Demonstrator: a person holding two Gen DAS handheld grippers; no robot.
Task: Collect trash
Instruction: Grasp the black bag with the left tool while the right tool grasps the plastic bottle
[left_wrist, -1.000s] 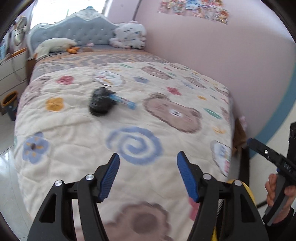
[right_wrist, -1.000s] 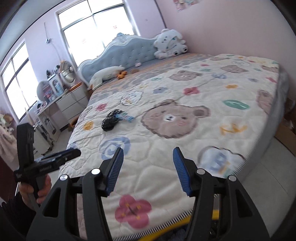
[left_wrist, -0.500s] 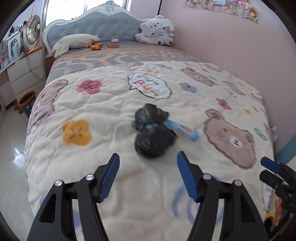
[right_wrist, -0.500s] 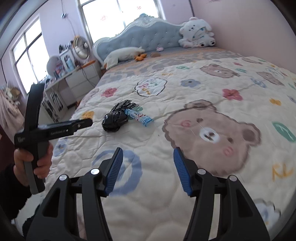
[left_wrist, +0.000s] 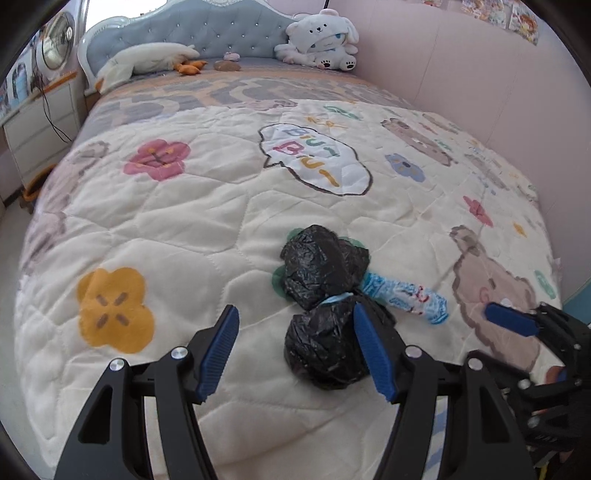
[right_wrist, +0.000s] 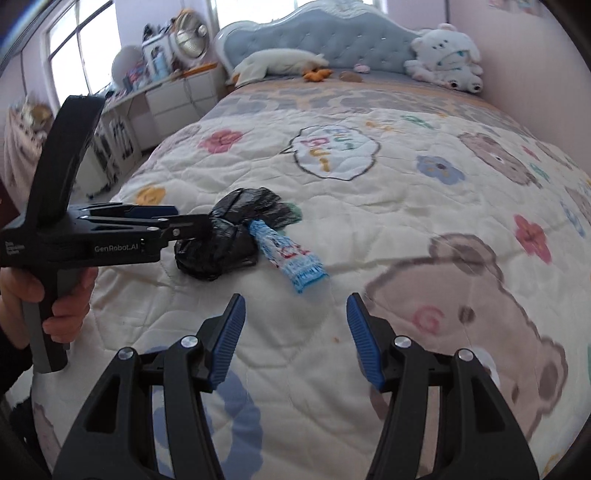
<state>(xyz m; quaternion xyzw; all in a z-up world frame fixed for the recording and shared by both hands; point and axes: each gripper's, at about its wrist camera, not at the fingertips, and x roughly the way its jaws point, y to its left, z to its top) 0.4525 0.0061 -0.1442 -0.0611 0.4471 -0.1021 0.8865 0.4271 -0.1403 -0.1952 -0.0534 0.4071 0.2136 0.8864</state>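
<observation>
Lying flat, the blue wrapper (right_wrist: 286, 256) points away from the bag (right_wrist: 225, 236); both claws gape empty.

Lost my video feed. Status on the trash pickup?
Both tongs open, empty: left tongs at black bag, right tongs short of blue wrapper. Both on quilt. Nothing blocking.

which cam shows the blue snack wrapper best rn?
Right wrist. There the blue wrapper lies whole and unblocked beside the black bag, printed face toward the camera. In the left wrist view the wrapper sits off to the right, its near end hidden behind the bag.
</observation>
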